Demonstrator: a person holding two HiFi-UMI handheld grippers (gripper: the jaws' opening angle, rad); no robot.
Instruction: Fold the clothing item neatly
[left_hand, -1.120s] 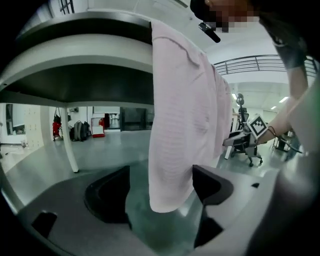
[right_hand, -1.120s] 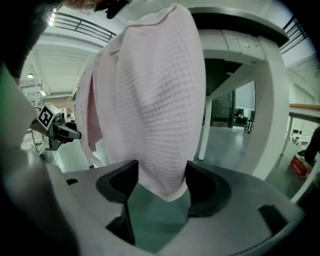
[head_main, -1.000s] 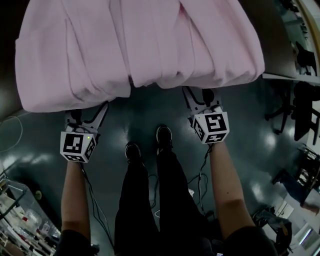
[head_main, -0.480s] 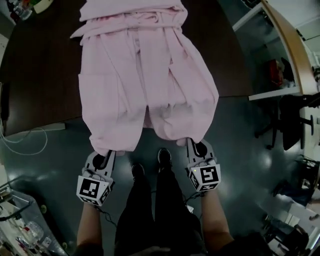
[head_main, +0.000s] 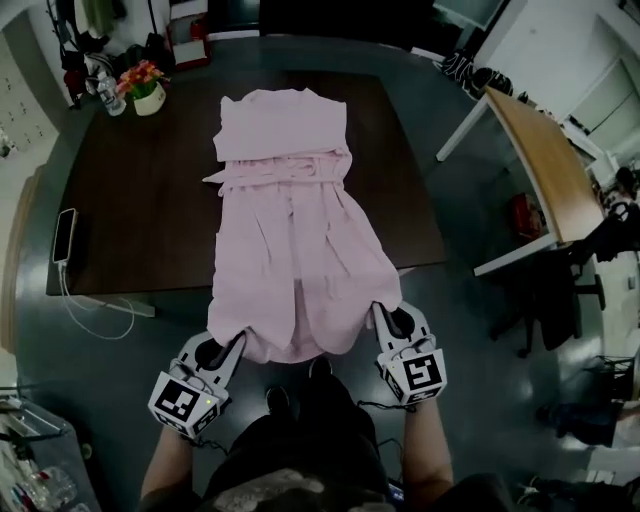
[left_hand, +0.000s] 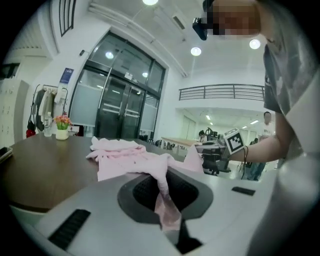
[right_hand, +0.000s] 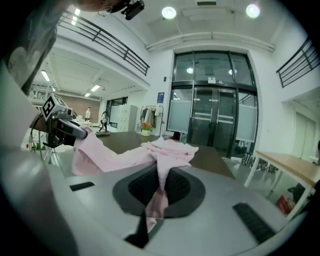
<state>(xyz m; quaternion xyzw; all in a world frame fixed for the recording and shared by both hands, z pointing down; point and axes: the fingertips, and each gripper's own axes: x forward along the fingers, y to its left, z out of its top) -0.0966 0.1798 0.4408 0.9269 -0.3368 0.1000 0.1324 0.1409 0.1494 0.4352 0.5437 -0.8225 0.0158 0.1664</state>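
Observation:
A pale pink garment (head_main: 285, 220) lies lengthwise on the dark brown table (head_main: 130, 200), its belted top at the far end and its hem hanging over the near edge. My left gripper (head_main: 238, 338) is shut on the hem's left corner. My right gripper (head_main: 378, 312) is shut on the hem's right corner. In the left gripper view a strip of pink cloth (left_hand: 165, 200) is pinched between the closed jaws, with the garment (left_hand: 125, 152) stretching away over the table. The right gripper view shows the same: pink cloth (right_hand: 159, 192) caught in the closed jaws.
A phone (head_main: 64, 235) with a white cable (head_main: 95, 320) lies at the table's left edge. A flower pot (head_main: 145, 85) and a bottle (head_main: 108, 97) stand at the far left corner. A light wooden table (head_main: 540, 170) stands to the right. My feet (head_main: 278, 400) are just below the hem.
The view has pulled back from the garment, which now shows at full length on the table. Both grippers have closed on the hem's corners and stay near the table's near edge.

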